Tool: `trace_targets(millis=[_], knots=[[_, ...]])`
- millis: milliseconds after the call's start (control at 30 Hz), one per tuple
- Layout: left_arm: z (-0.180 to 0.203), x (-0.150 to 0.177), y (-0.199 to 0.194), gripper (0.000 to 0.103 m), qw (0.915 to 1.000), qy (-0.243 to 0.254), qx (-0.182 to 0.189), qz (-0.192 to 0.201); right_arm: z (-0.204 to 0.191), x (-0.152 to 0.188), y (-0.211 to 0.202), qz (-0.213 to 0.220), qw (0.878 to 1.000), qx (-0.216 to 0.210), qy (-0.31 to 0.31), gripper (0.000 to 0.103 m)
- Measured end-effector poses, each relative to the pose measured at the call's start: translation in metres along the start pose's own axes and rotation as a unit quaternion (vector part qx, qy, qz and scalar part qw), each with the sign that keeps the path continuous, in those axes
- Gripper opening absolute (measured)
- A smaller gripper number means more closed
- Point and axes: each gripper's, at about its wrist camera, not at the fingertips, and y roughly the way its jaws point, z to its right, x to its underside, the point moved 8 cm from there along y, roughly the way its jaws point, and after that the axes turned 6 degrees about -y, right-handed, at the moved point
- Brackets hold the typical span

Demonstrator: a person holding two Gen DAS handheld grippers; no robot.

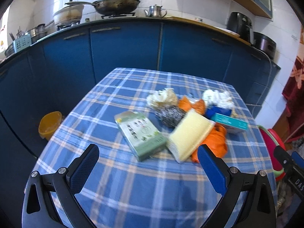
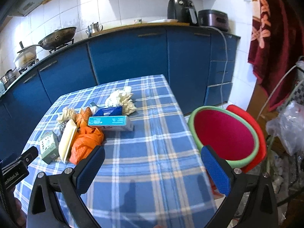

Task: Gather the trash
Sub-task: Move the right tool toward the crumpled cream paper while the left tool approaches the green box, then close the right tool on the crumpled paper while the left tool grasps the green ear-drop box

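A heap of litter lies on the blue plaid table [image 1: 133,180] [image 2: 155,152]: a green box [image 1: 141,134] [image 2: 49,148], a yellow sponge [image 1: 190,134] [image 2: 67,140], a steel scourer [image 1: 170,115], an orange plastic bag [image 1: 214,142] [image 2: 85,144], a teal carton [image 1: 229,122] [image 2: 109,121], a blue tissue box [image 1: 218,110] [image 2: 109,111] and crumpled white paper [image 1: 162,96] [image 1: 218,96] [image 2: 121,98]. My left gripper [image 1: 148,155] hangs open just short of the green box and sponge. Over bare cloth to the right of the heap, my right gripper [image 2: 153,155] is open too.
A yellow bin [image 1: 50,124] stands on the floor left of the table. Red and green basins [image 2: 226,134] lean at the table's right edge. Blue cabinets [image 1: 125,47] with a wok [image 1: 116,4], pots and appliances run behind. Bags clutter the far right.
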Motion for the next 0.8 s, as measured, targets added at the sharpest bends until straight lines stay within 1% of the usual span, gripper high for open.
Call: trace_targets(millis=[167, 300, 600, 733, 800], knots=[[-0.018, -0.013, 0.021, 0.103, 0.9996, -0.011, -0.018, -0.017, -0.007, -0.016, 0.026, -0.018, 1.0, -0.008, -0.003, 0.103], [-0.025, -0.018, 0.04, 0.103, 0.9988, -0.018, -0.025, -0.036, -0.013, -0.027, 0.048, -0.044, 0.999, -0.02, 0.0, 0.103], [-0.025, -0.025, 0.08, 0.103, 0.9967, -0.024, -0.011, -0.076, -0.032, -0.051, 0.096, -0.086, 0.996, -0.036, -0.004, 0.103], [-0.025, -0.029, 0.093, 0.103, 0.9961, -0.018, -0.01, -0.086, -0.033, -0.065, 0.116, -0.093, 0.995, -0.026, -0.007, 0.103], [-0.026, -0.03, 0.098, 0.103, 0.9958, -0.018, -0.008, -0.09, -0.037, -0.07, 0.127, -0.099, 0.995, -0.025, -0.013, 0.101]])
